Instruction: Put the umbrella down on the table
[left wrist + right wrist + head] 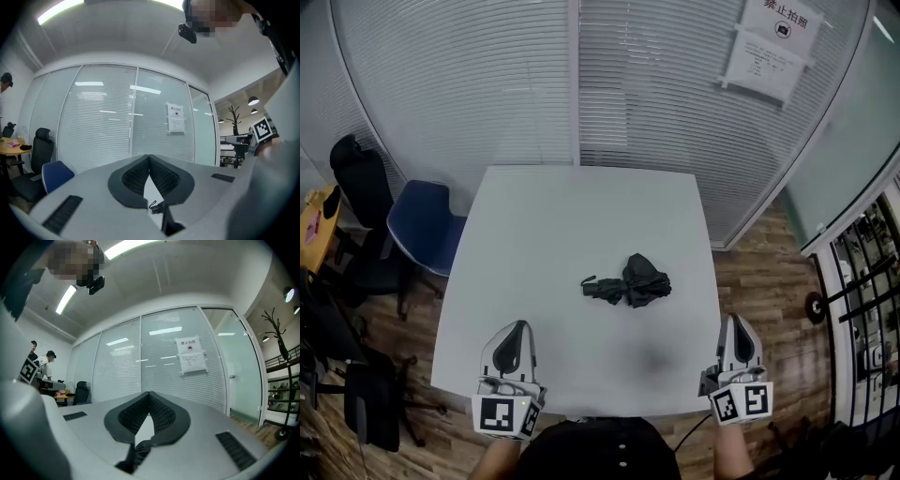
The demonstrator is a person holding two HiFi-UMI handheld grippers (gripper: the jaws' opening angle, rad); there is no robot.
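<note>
On the table (581,206) the umbrella (630,281) lies free, left claw (519,328) and right claw (737,323) closed empty; placing seems done, only retreat remains.

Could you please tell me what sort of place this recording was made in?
Most likely an office meeting room: glass partition walls with slatted blinds, a printed notice taped to the glass, and a white table with a blue chair and a black office chair beside it.
</note>
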